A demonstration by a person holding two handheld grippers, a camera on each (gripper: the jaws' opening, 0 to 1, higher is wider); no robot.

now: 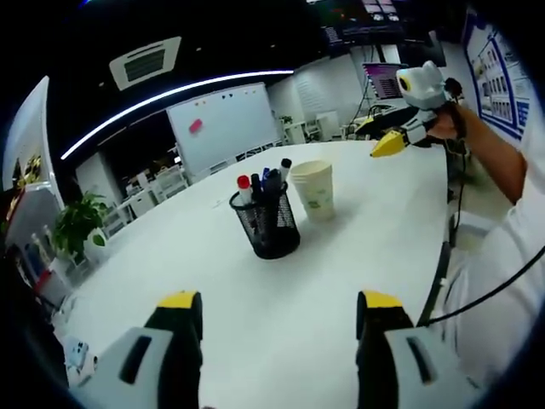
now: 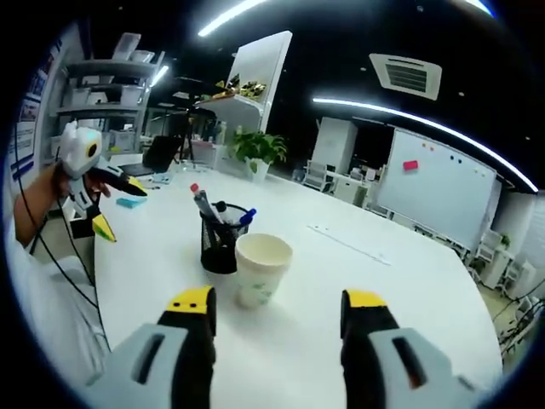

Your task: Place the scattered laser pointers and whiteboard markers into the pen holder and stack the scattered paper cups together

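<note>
On the white desk [image 1: 255, 290], well in from its edges, the mesh pen holder [image 1: 268, 226] stands upright, markers [image 1: 245, 189] pointing up, paper cups [image 2: 261, 268] (stacked) just beside, while both left gripper [image 1: 277, 313] and right gripper [image 2: 277, 313] hover level, jaws open, empty.

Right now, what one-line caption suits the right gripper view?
Open right claw facing a paper cup stack beside the black mesh pen holder on a white table.

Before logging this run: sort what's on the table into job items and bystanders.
Job items: pen holder holding markers; paper cup standing beside it.

Bystanders: potted plant, whiteboard, blue-green item near the table edge, shelves.
</note>
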